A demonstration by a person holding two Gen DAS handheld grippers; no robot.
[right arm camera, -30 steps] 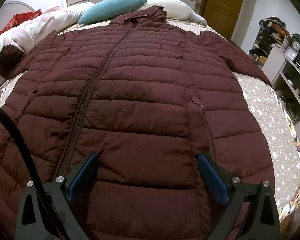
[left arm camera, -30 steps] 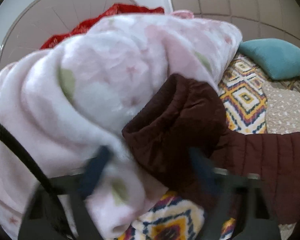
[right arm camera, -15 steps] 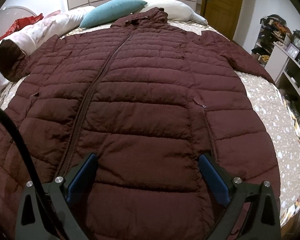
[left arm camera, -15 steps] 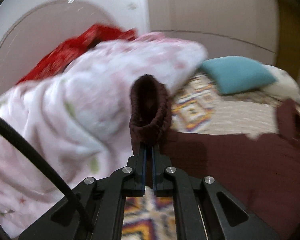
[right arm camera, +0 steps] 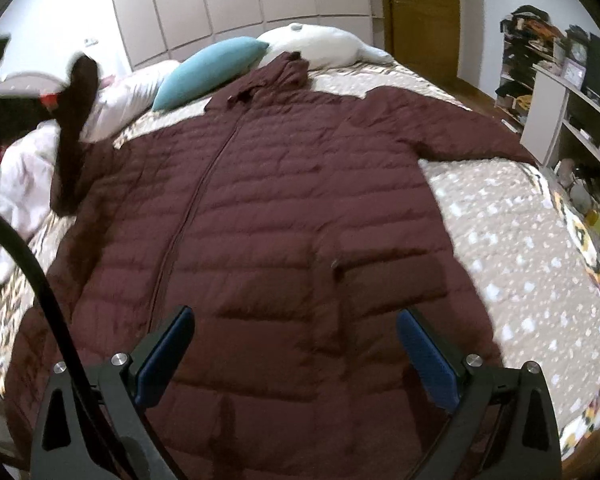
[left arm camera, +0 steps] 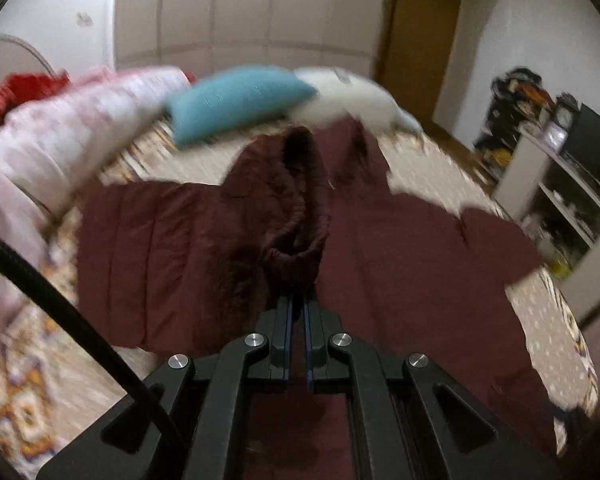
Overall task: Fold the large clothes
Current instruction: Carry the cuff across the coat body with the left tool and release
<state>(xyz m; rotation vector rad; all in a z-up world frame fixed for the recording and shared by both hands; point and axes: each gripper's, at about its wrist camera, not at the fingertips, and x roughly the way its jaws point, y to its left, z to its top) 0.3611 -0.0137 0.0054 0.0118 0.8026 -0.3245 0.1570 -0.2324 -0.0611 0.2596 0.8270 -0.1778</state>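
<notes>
Centre frame of the left wrist view, your left gripper (left arm camera: pixel 296 312) has its fingers pressed together on the sleeve cuff (left arm camera: pixel 296 252) of the maroon puffer jacket (right arm camera: pixel 284 216), which lies zipped and flat on the bed (right arm camera: pixel 532 280); in the right view the lifted sleeve shows upper left. Your right gripper (right arm camera: pixel 294 356) hovers spread over the hem, holding nothing. Risk: the slick quilted shell slips from that narrow pinch, or the puffy sleeve springs back unfolded. The ribbed cuff is the better bite.
</notes>
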